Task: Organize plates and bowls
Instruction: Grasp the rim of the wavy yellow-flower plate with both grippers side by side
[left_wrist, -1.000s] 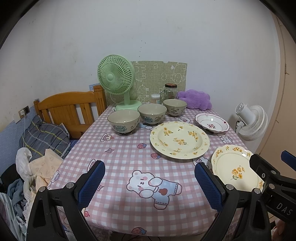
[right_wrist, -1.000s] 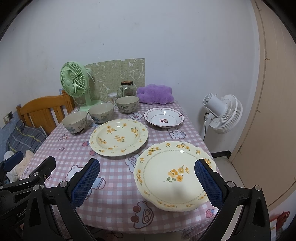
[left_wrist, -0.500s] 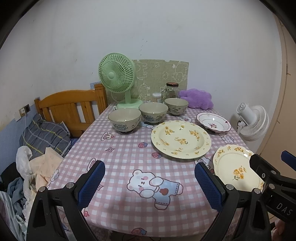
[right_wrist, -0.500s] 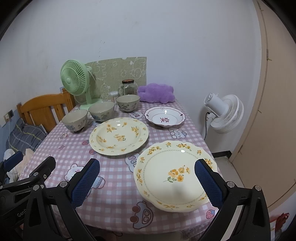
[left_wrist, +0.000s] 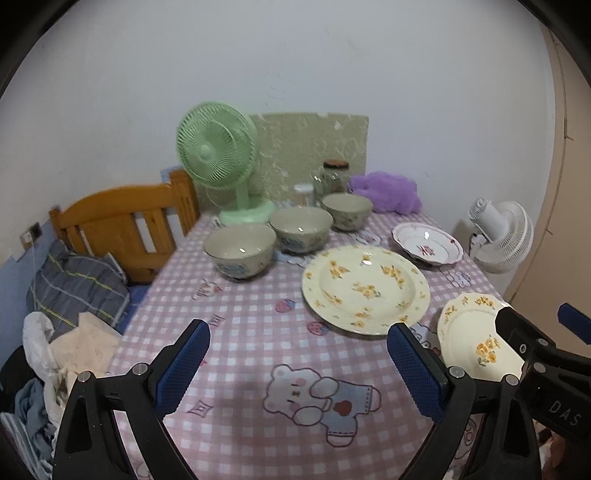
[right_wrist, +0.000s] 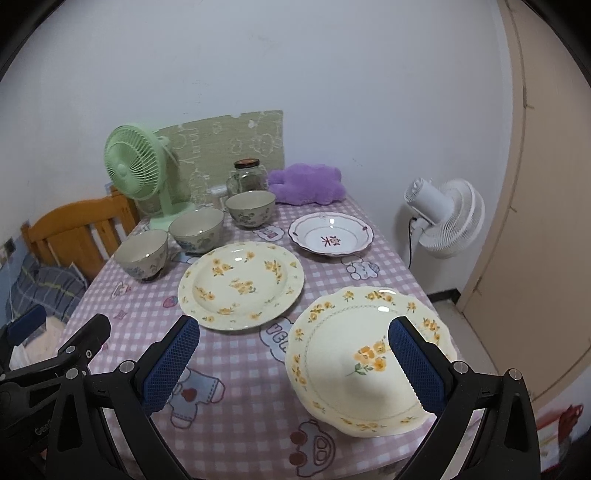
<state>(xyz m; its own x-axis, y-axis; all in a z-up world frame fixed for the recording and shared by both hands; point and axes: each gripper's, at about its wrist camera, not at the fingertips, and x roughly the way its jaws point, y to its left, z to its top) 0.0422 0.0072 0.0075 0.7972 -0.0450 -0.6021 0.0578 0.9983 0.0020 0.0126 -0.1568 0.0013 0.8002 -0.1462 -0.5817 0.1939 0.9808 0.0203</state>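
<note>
Nothing was stacked yet: three glazed ceramic bowls (right_wrist: 195, 230) at ten o'clock, three floral plates (right_wrist: 240, 284) apart; left gripper (left_wrist: 299, 365) and right gripper (right_wrist: 293, 363) gaped empty.

1. The left wrist view looks from the near edge of the table (left_wrist: 236, 332) across it toward the back wall, tilted slightly down; its own gripper (left_wrist: 299, 367) fills the lower frame.
2. The right wrist view faces the same way from further right, nearer the scalloped plate (right_wrist: 343, 343) at lower right.
3. Both share the table, green fan (left_wrist: 216, 155), bowls and plates; each sees the other gripper at a lower corner.
</note>
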